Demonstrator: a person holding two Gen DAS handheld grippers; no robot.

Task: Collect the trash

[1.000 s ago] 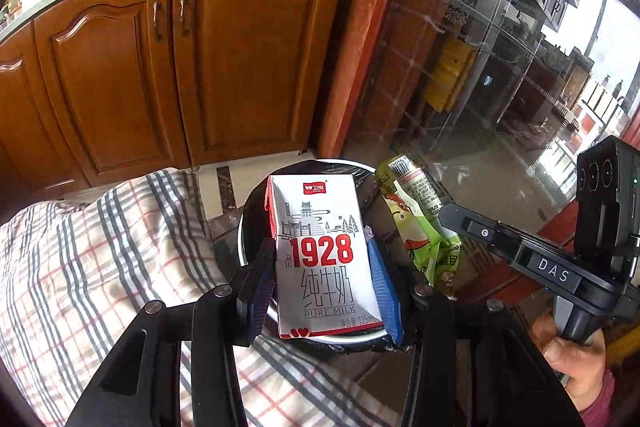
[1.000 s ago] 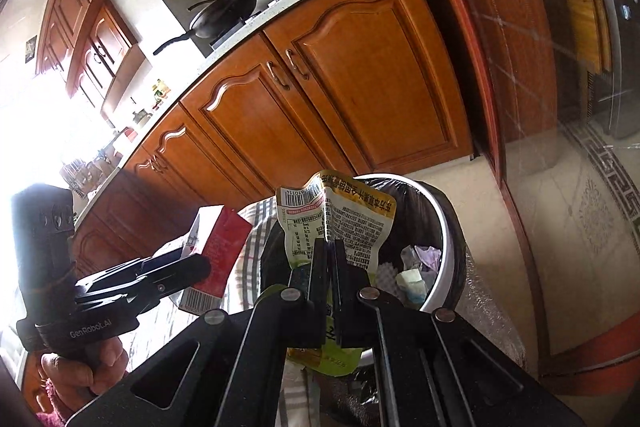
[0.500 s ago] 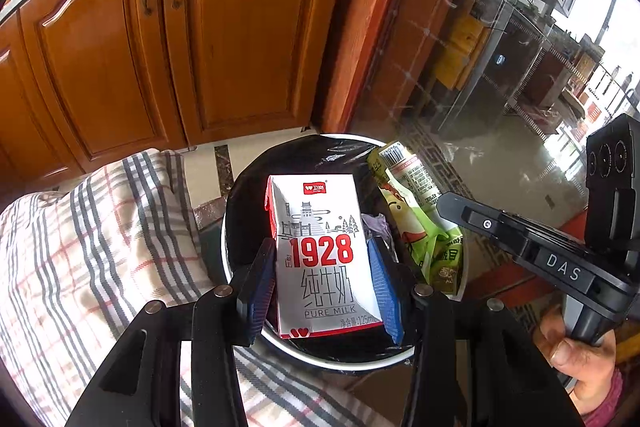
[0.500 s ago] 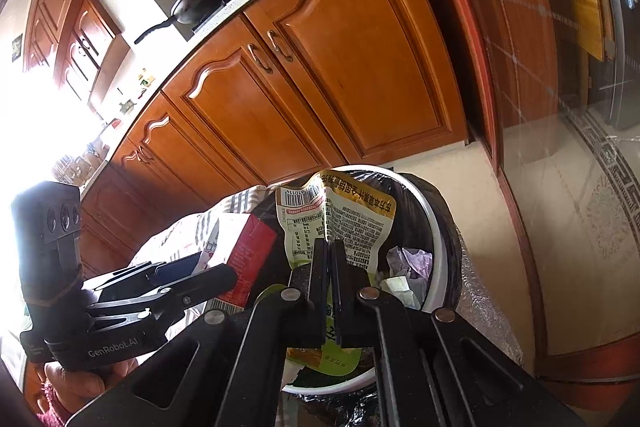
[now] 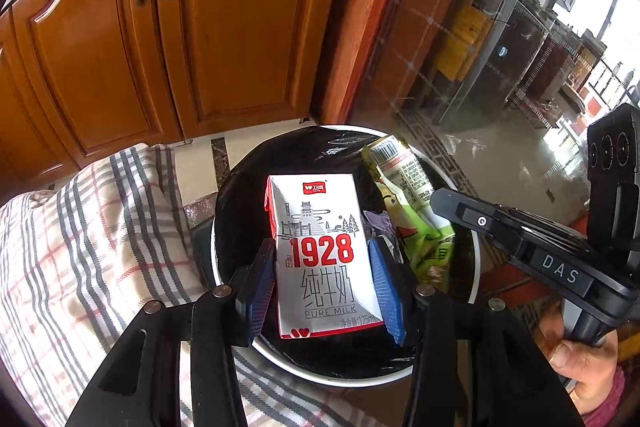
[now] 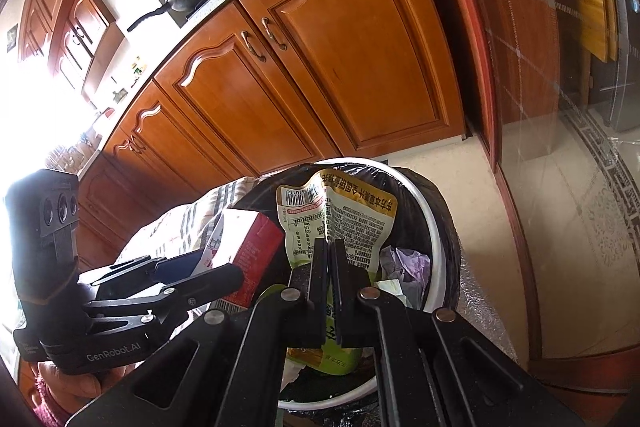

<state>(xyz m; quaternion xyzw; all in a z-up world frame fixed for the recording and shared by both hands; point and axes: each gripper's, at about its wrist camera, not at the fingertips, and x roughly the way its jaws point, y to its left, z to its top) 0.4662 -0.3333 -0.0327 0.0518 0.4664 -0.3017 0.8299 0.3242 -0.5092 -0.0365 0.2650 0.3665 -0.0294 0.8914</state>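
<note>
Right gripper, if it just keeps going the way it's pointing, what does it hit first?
Probably the trash already lying in the bin: the right gripper, with the wrapper between its jaws, points down into the bin's mouth. Depth there is hard to judge.

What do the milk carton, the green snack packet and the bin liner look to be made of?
Milk carton: coated paperboard, likely; crisp folded edges, smooth printed faces.
Green snack packet: thin plastic film, probably; it creases and sags, glossy print.
Bin liner: thin black plastic; shiny wrinkles over the rim.
</note>
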